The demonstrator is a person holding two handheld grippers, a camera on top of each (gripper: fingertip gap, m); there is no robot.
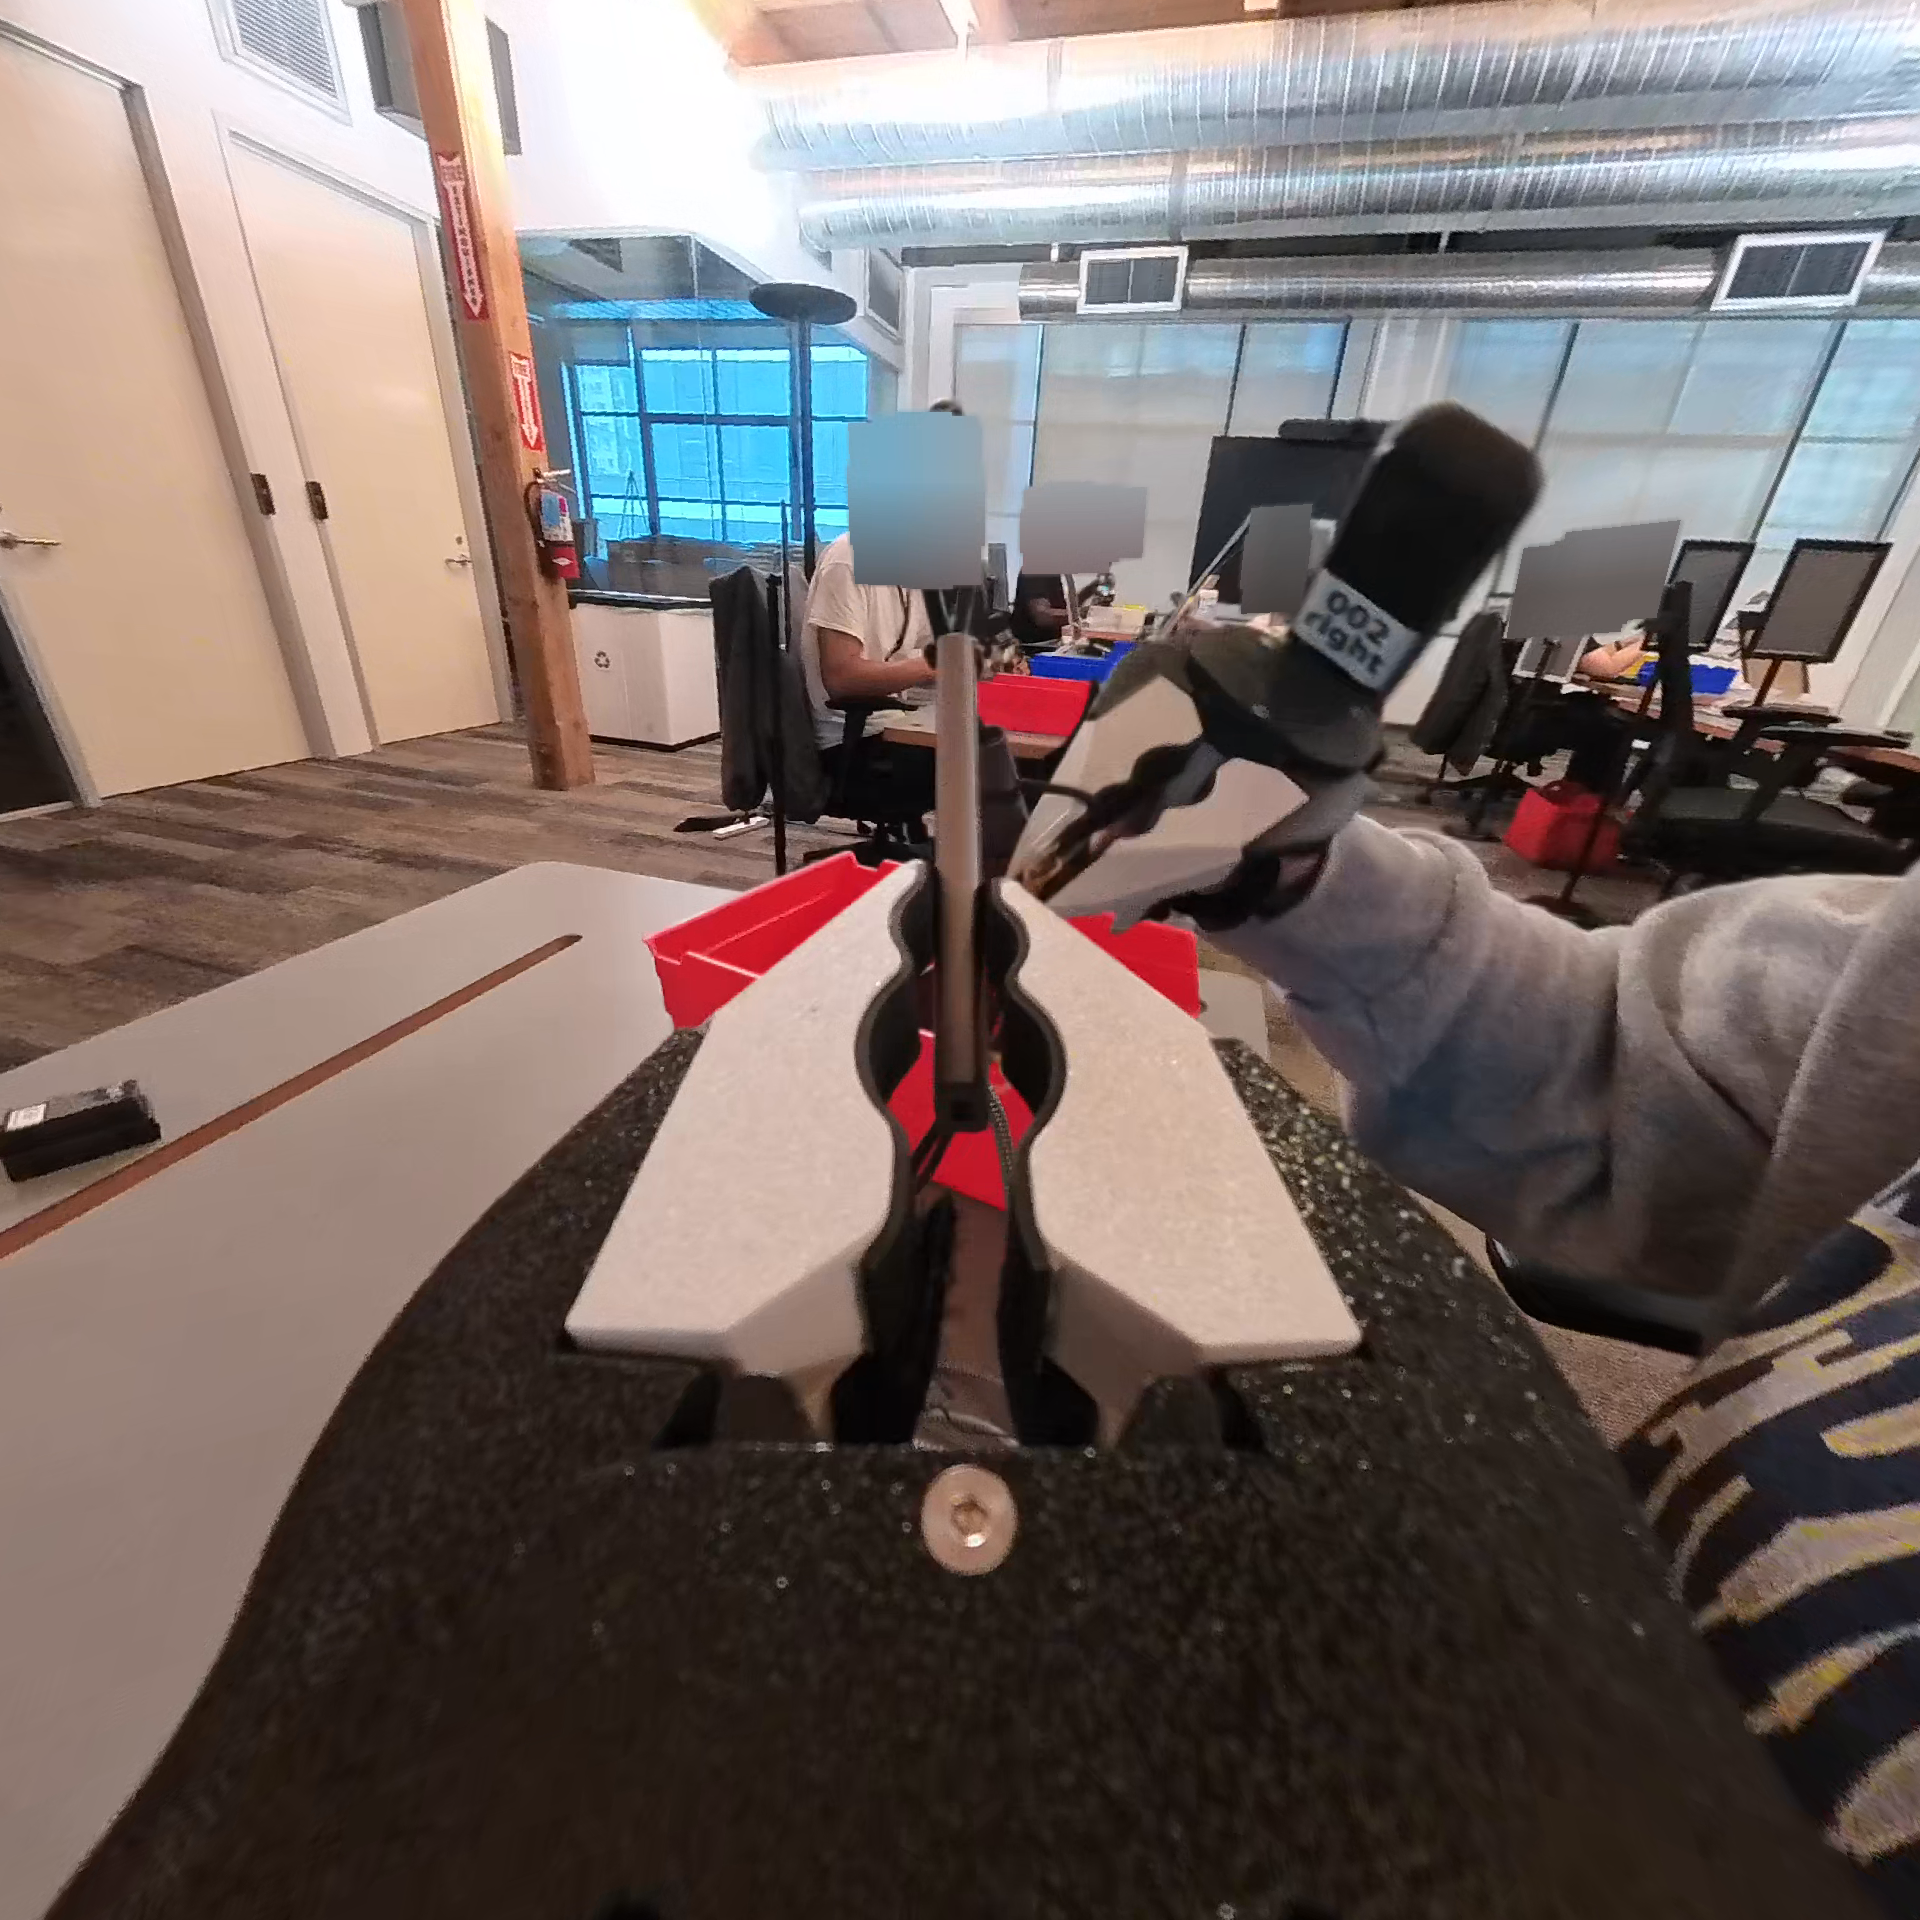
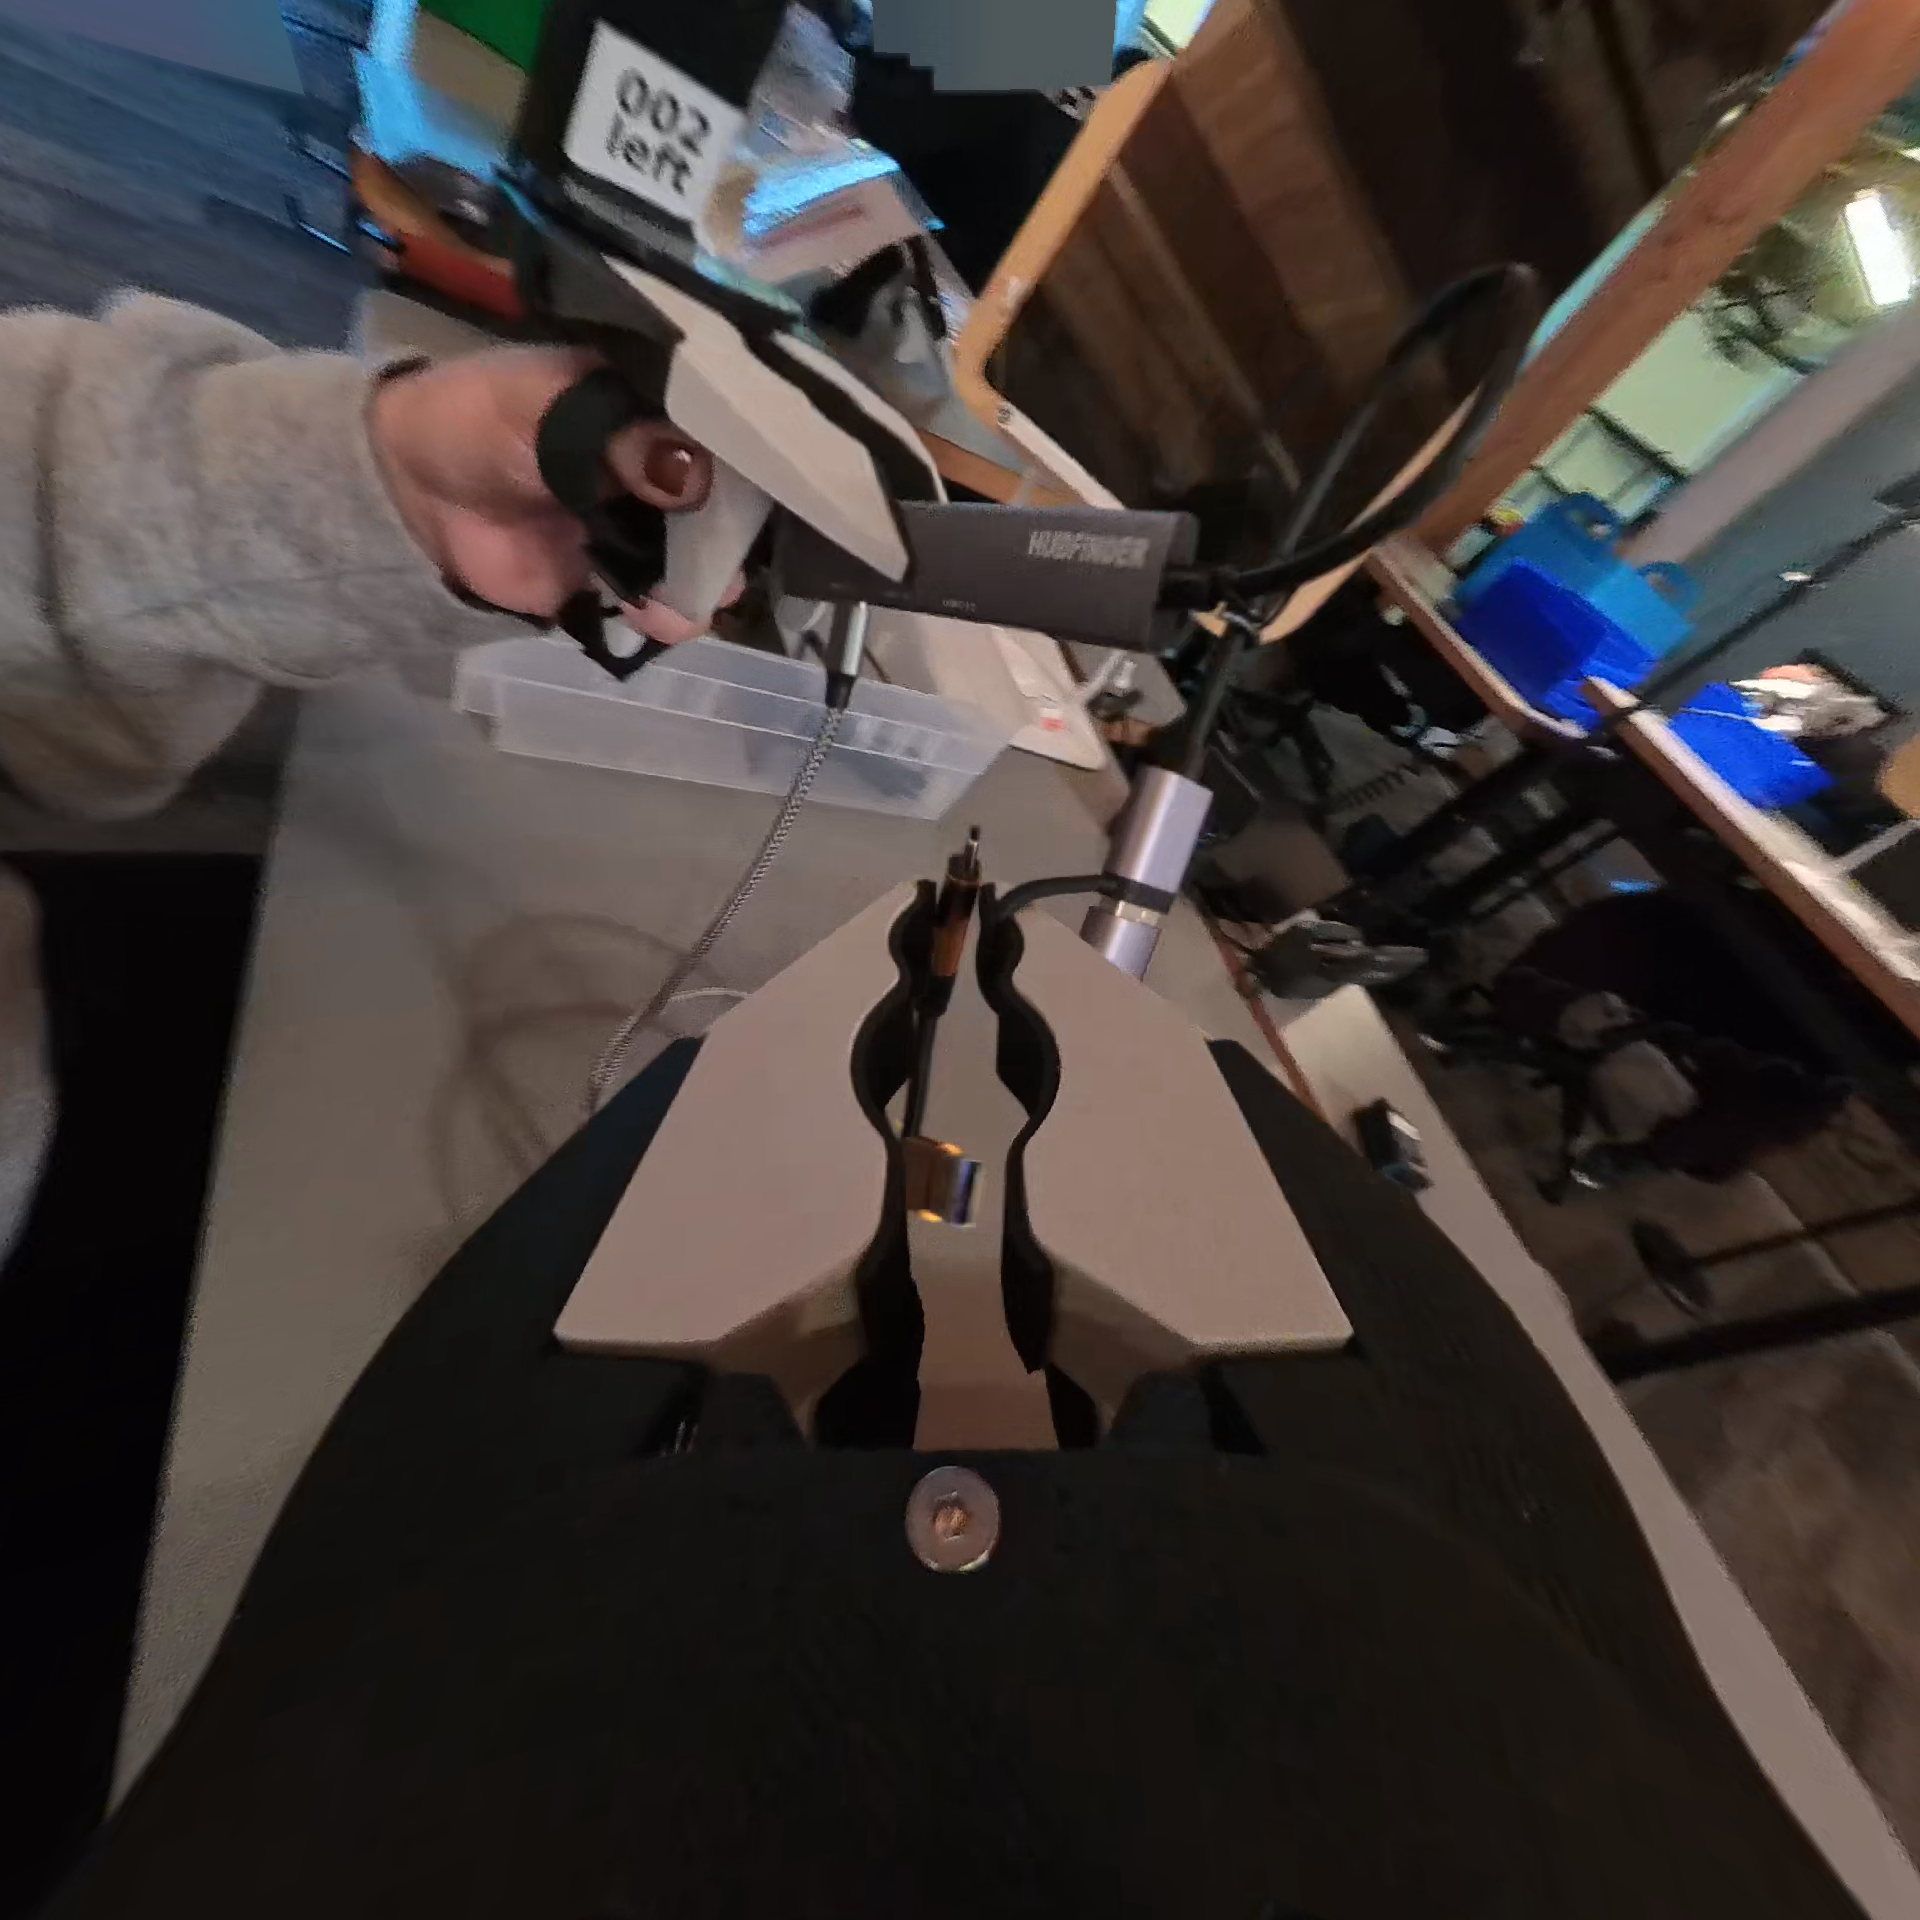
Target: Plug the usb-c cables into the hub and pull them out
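Two clamps: left gripper (image 1: 958, 904) pinches rigid hub (image 2: 1023, 566); right gripper (image 2: 954, 914) nips the orange-collared usb-c plug (image 2: 951, 914) (light, floppy cable; grip the collar).

Braided cable (image 2: 727, 925) hanging under hub (image 2: 997, 577)

An open-plan office is shown. Rows of desks (image 1: 956, 732) with monitors (image 1: 1818, 613) and office chairs (image 1: 1756, 800) are occupied by seated people, exposed silver ducts (image 1: 1247, 135) are hung under the ceiling, and glass partitions (image 1: 1143, 416) are seen behind.
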